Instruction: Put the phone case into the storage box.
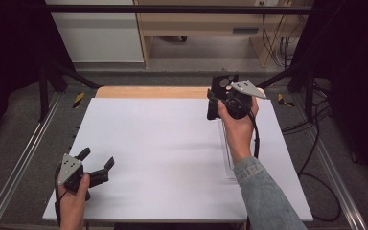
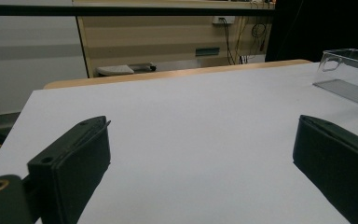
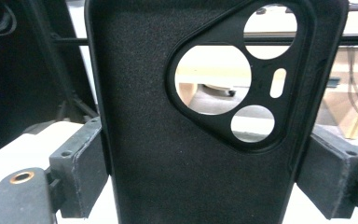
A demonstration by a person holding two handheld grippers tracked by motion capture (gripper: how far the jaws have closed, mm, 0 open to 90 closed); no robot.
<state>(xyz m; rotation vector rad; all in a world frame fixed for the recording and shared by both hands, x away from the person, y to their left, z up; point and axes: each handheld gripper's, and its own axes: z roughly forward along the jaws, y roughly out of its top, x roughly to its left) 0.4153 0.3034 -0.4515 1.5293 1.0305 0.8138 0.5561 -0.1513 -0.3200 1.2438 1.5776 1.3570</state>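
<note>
A black phone case (image 1: pixel 222 85) with round camera cutouts stands upright in the air over the far right part of the white table top (image 1: pixel 163 143). My right gripper (image 1: pixel 221 101) is shut on it. In the right gripper view the case (image 3: pixel 168 140) sits between both pads (image 3: pixel 81 156), which press on its two long edges. My left gripper (image 1: pixel 97 158) rests low near the front left corner, held by a hand. Its jaws stand wide open in the left gripper view (image 2: pixel 200 163), with bare table between them.
A clear plastic tray (image 1: pixel 227 153) lies on the right side of the table under the right forearm, seen also in the left gripper view (image 2: pixel 349 70). A wooden strip (image 1: pixel 148 92) edges the far side. Metal frame rails (image 1: pixel 19 163) flank the table.
</note>
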